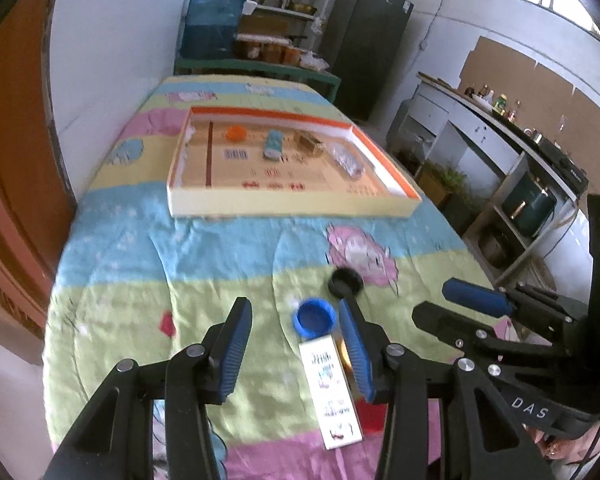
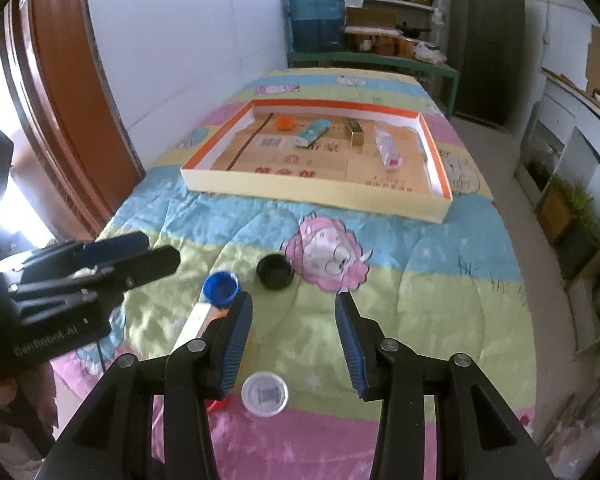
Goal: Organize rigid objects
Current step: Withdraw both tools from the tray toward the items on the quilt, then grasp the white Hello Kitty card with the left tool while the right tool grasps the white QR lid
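Both hand-held grippers hang above a surface covered with a striped cartoon quilt [image 2: 440, 280]; whether a bed or a worktop lies under it cannot be told.

Left hand-held gripper [image 1: 296, 344]: jaws spread wide, released, nothing between the pads. In its own view the right finger [image 1: 356, 348] overlaps the edge of a long white printed box [image 1: 332, 388] lying flat on the quilt; contact cannot be judged. The right wrist view shows this gripper [image 2: 156, 252] at the left edge, over the quilt.

Right hand-held gripper [image 2: 294, 340]: jaws also wide apart, released, holding nothing. A white cap [image 2: 265, 394] lies on the quilt low between its fingers, near the frame bottom. In the left wrist view it [image 1: 448, 304] enters from the right.

Loose items on the quilt, near side:
- blue cap [image 1: 314, 317], open side up, just beyond the far end of the white box.
- black cap [image 1: 345, 281], open side up, just beyond the blue cap, beside a pink cartoon figure [image 2: 328, 252].
- a red item [image 1: 370, 414] partly hidden behind the left gripper's right finger; kind unclear.

Far side: a shallow cardboard tray [image 2: 312, 196] with an orange rim sits on the quilt. Inside, along its far part, from left to right: orange cap [image 2: 284, 123], light blue box [image 2: 313, 133], gold box [image 2: 355, 131], clear wrapped packet [image 2: 387, 147]. They lie apart from one another.

Background: blue water jug [image 2: 316, 12], shelves [image 2: 392, 4] with jars and pots, dark cabinet [image 2: 486, 40].
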### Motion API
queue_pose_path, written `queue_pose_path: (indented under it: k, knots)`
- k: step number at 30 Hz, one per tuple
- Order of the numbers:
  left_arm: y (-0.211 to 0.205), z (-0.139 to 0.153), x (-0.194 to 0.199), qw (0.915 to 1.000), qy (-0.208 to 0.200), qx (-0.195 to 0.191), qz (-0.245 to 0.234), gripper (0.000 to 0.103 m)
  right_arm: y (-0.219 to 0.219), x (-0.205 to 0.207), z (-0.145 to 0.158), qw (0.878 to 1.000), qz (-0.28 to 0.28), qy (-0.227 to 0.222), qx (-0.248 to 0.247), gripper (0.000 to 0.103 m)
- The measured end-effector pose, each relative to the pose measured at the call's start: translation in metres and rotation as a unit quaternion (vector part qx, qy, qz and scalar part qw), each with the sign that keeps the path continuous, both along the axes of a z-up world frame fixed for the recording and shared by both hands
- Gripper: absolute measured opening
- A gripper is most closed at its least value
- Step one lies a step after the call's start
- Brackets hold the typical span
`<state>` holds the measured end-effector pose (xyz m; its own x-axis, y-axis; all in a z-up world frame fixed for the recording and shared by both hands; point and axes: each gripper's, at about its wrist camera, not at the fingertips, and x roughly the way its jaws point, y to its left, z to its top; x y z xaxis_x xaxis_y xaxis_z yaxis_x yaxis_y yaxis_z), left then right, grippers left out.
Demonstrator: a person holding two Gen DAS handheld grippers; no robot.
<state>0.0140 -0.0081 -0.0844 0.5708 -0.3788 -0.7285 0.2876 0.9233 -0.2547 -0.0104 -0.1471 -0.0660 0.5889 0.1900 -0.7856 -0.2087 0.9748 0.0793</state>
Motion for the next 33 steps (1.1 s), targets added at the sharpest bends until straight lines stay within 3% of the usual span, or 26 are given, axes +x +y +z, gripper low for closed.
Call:
queue_pose_path:
  k: [17, 33]
  knots:
    - [-0.017, -0.036, -0.021, 0.9991, 0.038, 0.004, -0.020, 0.045, -0.007, -0.031, -0.030, 1.000, -0.013, 0.025, 0.001, 0.044]
    - [-0.017, -0.044, -0.029, 0.9993, 0.028, 0.012, -0.021, 0.045, 0.001, -0.039, -0.038, 0.999, 0.008, 0.039, 0.012, 0.044]
